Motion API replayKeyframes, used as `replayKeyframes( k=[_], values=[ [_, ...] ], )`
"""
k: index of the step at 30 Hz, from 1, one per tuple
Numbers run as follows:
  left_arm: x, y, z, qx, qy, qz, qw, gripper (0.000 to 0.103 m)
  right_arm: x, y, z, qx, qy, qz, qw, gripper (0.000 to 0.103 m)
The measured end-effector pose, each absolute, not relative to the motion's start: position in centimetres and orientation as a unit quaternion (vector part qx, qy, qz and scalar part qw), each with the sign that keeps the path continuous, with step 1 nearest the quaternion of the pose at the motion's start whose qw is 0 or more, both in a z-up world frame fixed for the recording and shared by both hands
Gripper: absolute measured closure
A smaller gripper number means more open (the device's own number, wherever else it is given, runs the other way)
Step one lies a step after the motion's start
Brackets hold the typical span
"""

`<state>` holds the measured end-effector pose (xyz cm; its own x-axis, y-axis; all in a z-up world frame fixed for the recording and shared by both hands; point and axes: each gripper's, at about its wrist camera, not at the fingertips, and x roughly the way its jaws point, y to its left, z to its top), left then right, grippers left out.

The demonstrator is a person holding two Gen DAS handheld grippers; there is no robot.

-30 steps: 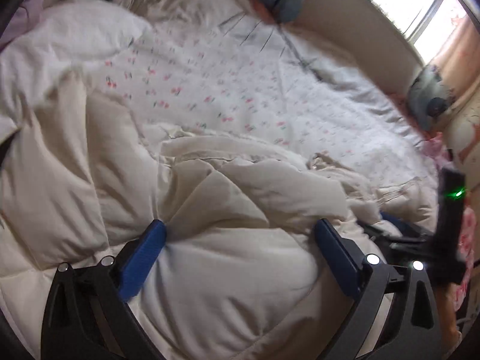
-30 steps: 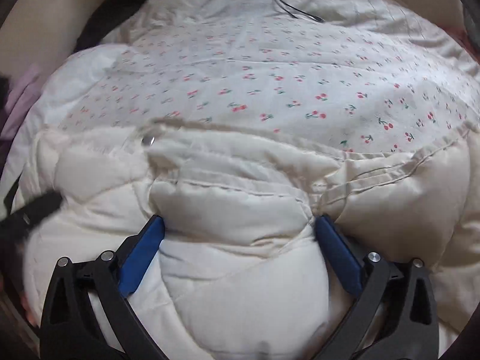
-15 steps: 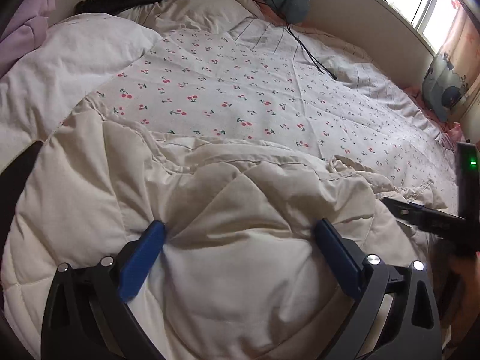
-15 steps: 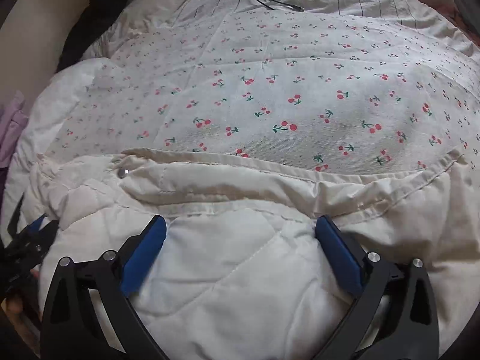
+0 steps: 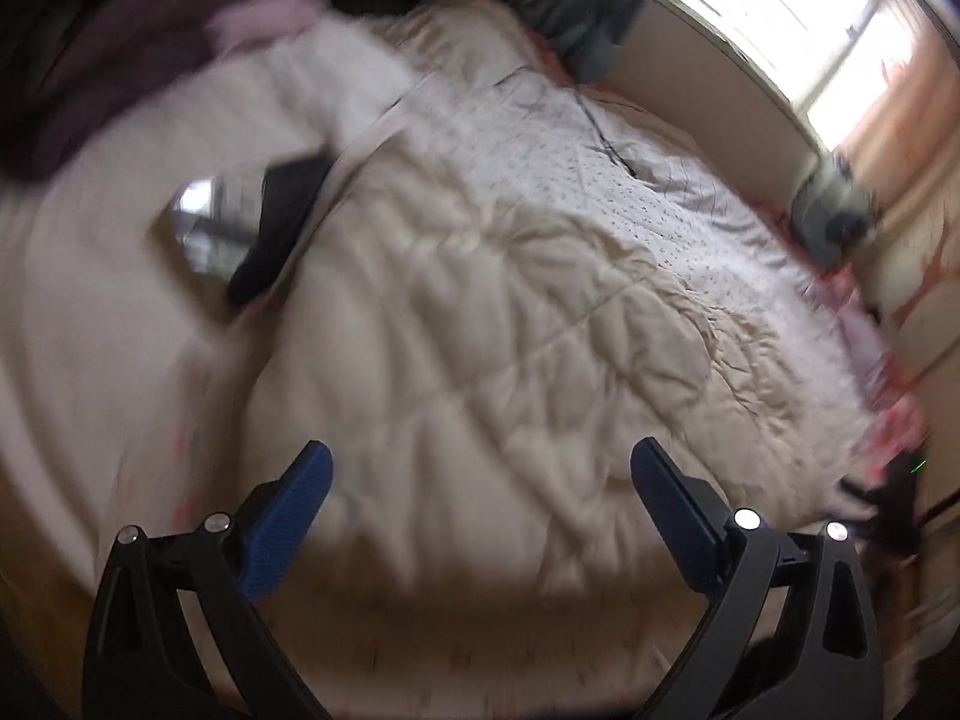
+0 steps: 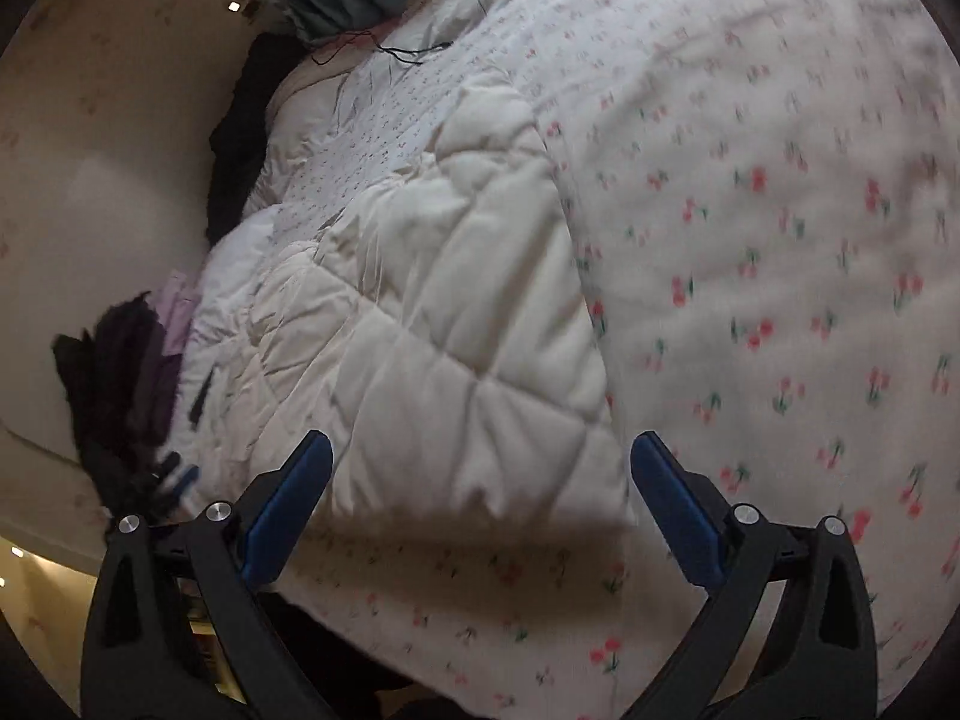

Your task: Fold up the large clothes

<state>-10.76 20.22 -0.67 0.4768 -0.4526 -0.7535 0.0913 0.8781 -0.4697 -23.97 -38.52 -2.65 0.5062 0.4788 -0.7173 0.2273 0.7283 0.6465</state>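
Cream quilted coat [image 5: 510,360] is lying flat on cherry-print bedding [image 6: 780,240], L gripper [image 5: 480,498] & R gripper [image 6: 480,492] both hovering wide apart, holding nothing; next grab needs edge pinched evenly w/ both.

Bright daylight window [image 5: 804,18] far right, peach curtain [image 5: 900,120] beside it, plain beige wall [image 6: 120,138] on the left.

Cherry-print bedsheet [image 6: 780,240] spread over the bed, thin black cable [image 5: 606,138] lying on it, dark and purple clothes [image 6: 126,372] heaped at the bed's edge, bright window [image 5: 822,18] beyond.
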Motion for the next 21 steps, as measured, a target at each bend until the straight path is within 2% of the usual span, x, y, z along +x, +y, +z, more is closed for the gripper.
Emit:
replayKeyframes(
  k=[5, 10, 11, 12, 14, 15, 16, 17, 20, 21],
  values=[
    [-13.7, 24.9, -3.7, -0.332, 0.521, -0.176, 0.766, 0.008, -24.6, -37.5, -5.6, 0.436, 0.496, 0.139, 0.738, 0.007],
    [-12.2, 23.2, -5.7, -0.366, 0.534, -0.198, 0.736, 0.008, -23.6, -39.0, -7.3, 0.547, 0.42, 0.134, 0.712, 0.006],
    [-11.6, 22.5, -6.2, -0.367, 0.539, -0.197, 0.732, 0.008, -23.3, -39.1, -7.7, 0.551, 0.417, 0.129, 0.711, 0.009],
    [-11.2, 22.1, -6.5, -0.365, 0.542, -0.189, 0.732, 0.008, -23.4, -39.2, -7.7, 0.552, 0.41, 0.116, 0.717, 0.014],
    [-10.2, 21.3, -7.0, -0.368, 0.542, -0.166, 0.737, 0.008, -23.7, -39.0, -6.8, 0.536, 0.396, 0.11, 0.738, 0.054],
    [-9.9, 21.0, -7.0, -0.363, 0.537, -0.158, 0.745, 0.008, -23.7, -38.9, -6.3, 0.522, 0.389, 0.108, 0.751, 0.059],
    [-9.5, 20.7, -6.9, -0.361, 0.53, -0.145, 0.753, 0.015, -23.6, -39.1, -6.1, 0.524, 0.384, 0.108, 0.752, 0.064],
    [-9.1, 20.4, -6.7, -0.359, 0.528, -0.137, 0.757, 0.032, -23.3, -38.9, -5.9, 0.525, 0.38, 0.109, 0.754, 0.068],
    [-7.9, 19.0, -4.6, -0.339, 0.521, -0.142, 0.77, 0.054, -21.9, -38.8, -3.0, 0.499, 0.36, 0.115, 0.78, 0.075],
    [-7.4, 18.5, -3.4, -0.334, 0.509, -0.154, 0.779, 0.058, -21.2, -38.5, -1.0, 0.484, 0.348, 0.123, 0.794, 0.076]
  ],
)
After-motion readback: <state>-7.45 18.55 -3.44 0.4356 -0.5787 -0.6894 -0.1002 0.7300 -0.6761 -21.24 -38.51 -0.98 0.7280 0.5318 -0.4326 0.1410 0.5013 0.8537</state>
